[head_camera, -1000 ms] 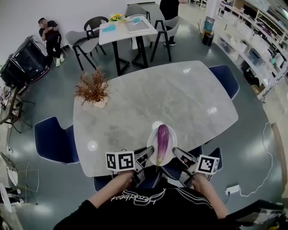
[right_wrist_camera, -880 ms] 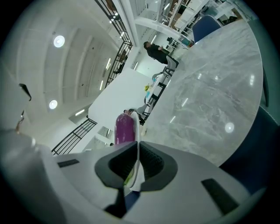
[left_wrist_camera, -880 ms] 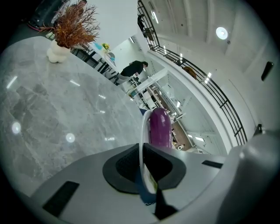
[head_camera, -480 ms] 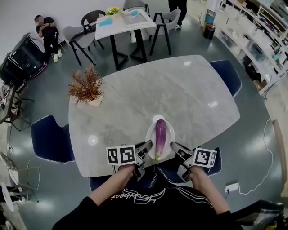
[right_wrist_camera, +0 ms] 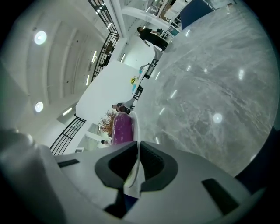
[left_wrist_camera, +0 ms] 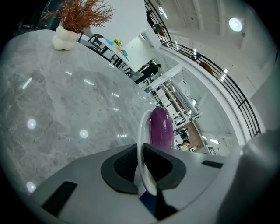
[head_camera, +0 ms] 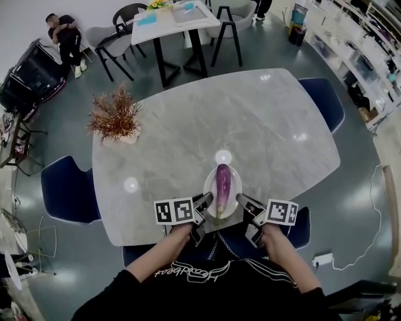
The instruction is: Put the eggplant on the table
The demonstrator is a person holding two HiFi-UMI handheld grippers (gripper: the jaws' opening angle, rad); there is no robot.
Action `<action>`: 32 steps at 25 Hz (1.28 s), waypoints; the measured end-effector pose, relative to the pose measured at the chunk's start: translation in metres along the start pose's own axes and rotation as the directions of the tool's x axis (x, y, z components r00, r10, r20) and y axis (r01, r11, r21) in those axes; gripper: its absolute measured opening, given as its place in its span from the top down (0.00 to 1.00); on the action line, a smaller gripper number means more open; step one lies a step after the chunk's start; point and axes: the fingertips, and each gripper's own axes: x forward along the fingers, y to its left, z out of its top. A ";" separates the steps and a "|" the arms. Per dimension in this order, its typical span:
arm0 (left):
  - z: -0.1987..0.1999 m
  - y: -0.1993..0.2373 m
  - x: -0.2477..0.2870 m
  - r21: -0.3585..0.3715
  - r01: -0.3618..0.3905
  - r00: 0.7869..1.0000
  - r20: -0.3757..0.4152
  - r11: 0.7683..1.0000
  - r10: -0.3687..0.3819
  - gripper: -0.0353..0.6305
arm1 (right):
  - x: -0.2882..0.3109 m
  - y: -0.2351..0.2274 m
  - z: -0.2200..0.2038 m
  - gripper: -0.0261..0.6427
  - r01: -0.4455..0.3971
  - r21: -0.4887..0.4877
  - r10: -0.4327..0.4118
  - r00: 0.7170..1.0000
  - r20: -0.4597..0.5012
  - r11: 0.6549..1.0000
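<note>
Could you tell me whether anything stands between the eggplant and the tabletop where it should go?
Nothing visible does. The eggplant lies on the plate, whose rim the left gripper and right gripper clamp at the near edge of the table. The only other thing on it, a dried plant, stands at the far left corner.

A grey marbled counter stands on a dark grey floor, blue chairs around it; a smaller table stands behind, with shelves at right.
</note>
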 end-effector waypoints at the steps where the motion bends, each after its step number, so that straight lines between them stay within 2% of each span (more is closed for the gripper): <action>1: 0.000 0.004 0.003 -0.005 -0.009 1.000 0.000 1.000 0.009 0.91 | 0.003 -0.004 0.001 0.93 0.006 0.002 -0.006 1.000 -0.005 1.000; 18: 0.002 0.038 0.035 -0.037 -0.086 0.996 -0.005 0.996 0.086 0.91 | 0.030 -0.043 0.009 0.93 0.106 0.013 -0.105 0.993 -0.054 0.994; 26: 0.002 0.046 0.042 -0.049 -0.125 0.992 -0.033 0.991 0.123 0.91 | 0.035 -0.052 0.007 0.93 0.163 0.008 -0.161 0.983 -0.084 0.987; 32: 0.001 0.049 0.045 -0.059 -0.157 0.987 -0.035 0.986 0.155 0.90 | 0.035 -0.055 0.008 0.93 0.174 0.029 -0.171 0.982 -0.085 0.984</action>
